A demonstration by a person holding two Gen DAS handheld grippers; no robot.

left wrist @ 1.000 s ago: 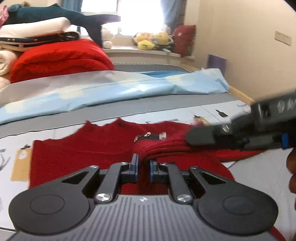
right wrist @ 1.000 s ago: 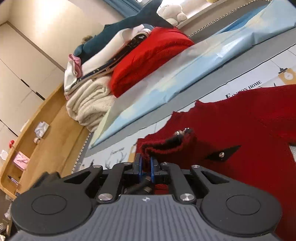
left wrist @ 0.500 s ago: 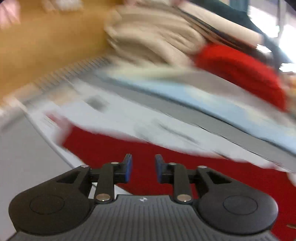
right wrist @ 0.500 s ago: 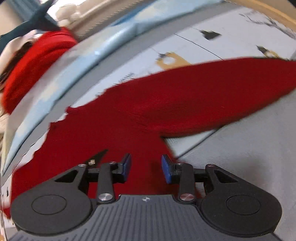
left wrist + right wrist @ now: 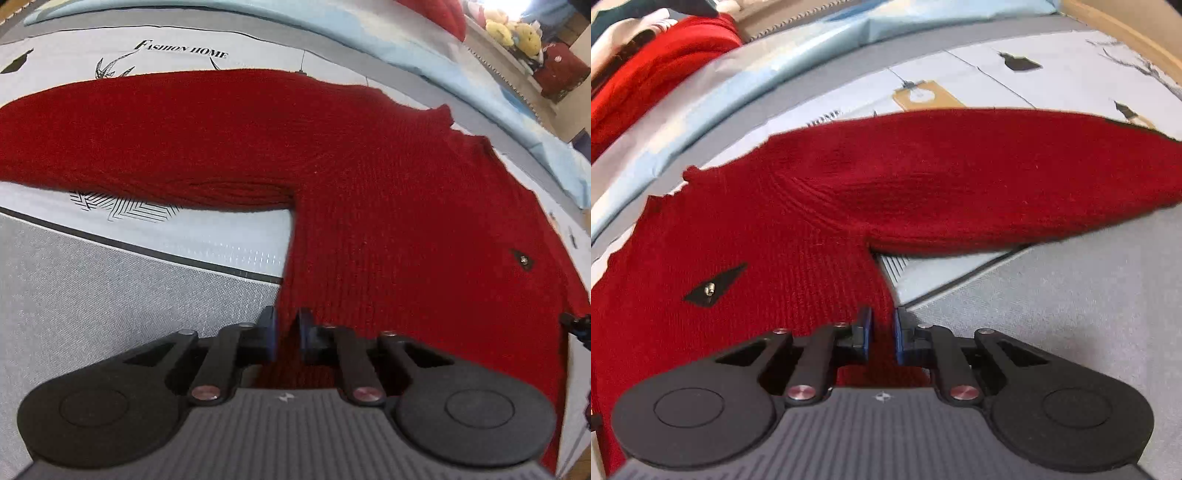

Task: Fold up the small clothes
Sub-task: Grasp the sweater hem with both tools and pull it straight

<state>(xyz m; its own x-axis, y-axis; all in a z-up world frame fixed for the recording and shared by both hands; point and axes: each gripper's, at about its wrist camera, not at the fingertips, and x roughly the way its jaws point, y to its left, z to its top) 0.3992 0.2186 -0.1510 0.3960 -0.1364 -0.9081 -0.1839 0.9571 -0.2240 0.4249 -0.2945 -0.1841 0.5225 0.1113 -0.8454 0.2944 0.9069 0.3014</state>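
A dark red knitted sweater (image 5: 388,192) lies flat on the printed bed cover, one sleeve stretched out to the left; a small black patch (image 5: 522,258) sits on its chest. In the right wrist view the sweater (image 5: 798,229) shows its other sleeve stretched to the right. My left gripper (image 5: 286,334) is shut on the sweater's left bottom hem corner. My right gripper (image 5: 883,334) is shut on the right bottom hem corner.
A pale blue folded sheet (image 5: 424,44) runs behind the sweater. A bright red blanket pile (image 5: 646,62) lies at the far left. Stuffed toys (image 5: 513,29) sit on a sill. A grey cover band (image 5: 1071,314) lies near the bed's front edge.
Both grippers let go of the sleeve, opened and swung down to the sweater's bottom hem. They have now closed on the two hem corners; the sweater lies spread flat.
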